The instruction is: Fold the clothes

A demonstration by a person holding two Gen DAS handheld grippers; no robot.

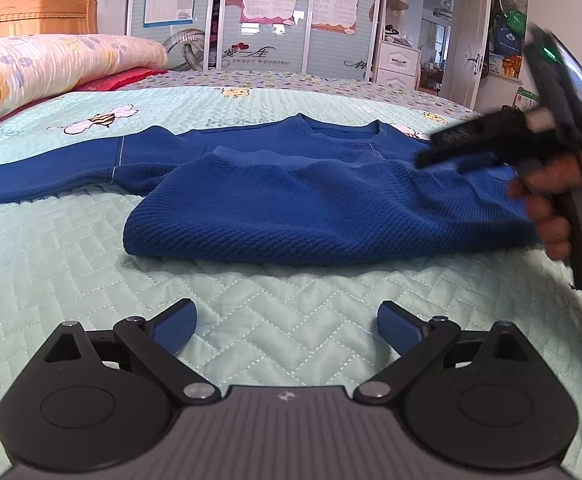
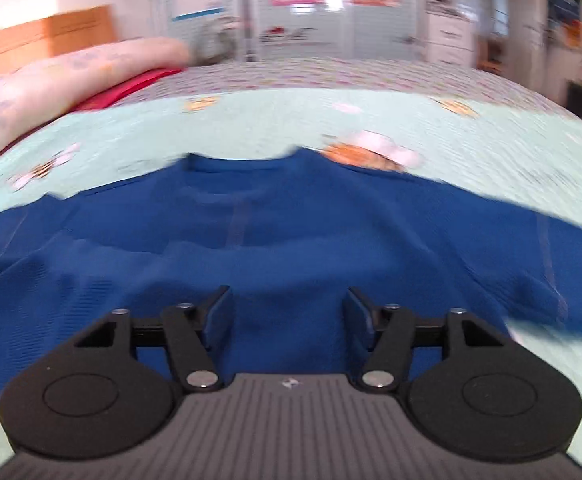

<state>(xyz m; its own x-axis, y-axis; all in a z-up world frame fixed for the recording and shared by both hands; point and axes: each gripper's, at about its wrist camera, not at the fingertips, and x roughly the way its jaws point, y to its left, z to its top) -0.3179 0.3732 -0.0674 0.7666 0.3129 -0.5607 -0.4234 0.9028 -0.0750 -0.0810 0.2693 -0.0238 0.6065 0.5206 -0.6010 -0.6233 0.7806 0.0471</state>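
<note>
Sweater (image 1: 315, 216): blue, on the bed (image 1: 71, 260), hem folded up toward the collar, sleeves spread out sideways.
Left tongs (image 1: 287, 326): wide apart, empty, over bare quilt just short of the sweater's fold.
Right tongs (image 2: 287, 316): parted, nothing pinched, above the sweater's body.
Nearby: duvet (image 1: 51, 64) at far left, wardrobe (image 1: 251, 16) behind.

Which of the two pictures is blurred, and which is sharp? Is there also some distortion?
Left wrist view: sharp on the blue sweater and quilt; only the right gripper at its edge is smeared. Right wrist view: blurred all over, the sweater's texture lost. Both views: fisheye bending, dark corners.
</note>
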